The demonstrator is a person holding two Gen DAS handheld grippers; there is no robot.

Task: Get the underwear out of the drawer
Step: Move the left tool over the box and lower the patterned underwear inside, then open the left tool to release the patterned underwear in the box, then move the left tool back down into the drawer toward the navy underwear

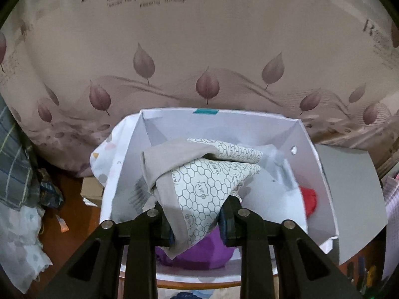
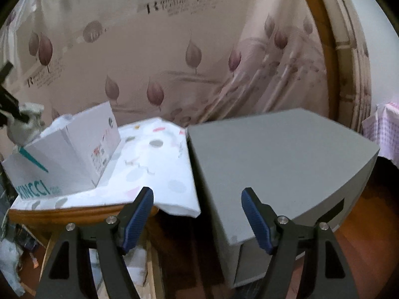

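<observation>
My left gripper (image 1: 198, 220) is shut on a grey and white honeycomb-print underwear (image 1: 197, 177) and holds it above the open white box (image 1: 314, 174). In the box lie a purple garment (image 1: 199, 256) and a red one (image 1: 309, 199). My right gripper (image 2: 198, 216) is open and empty, hovering between the round table and the grey cabinet (image 2: 279, 164). In the right wrist view the white box (image 2: 67, 154) stands at the left, with the held underwear (image 2: 27, 124) and the left gripper above it at the frame edge.
The box stands on a round wooden table with a white dotted cloth (image 2: 154, 164). A leaf-print curtain (image 1: 199, 49) hangs behind. Piled clothes (image 1: 17, 174) lie at the left. The floor is wooden.
</observation>
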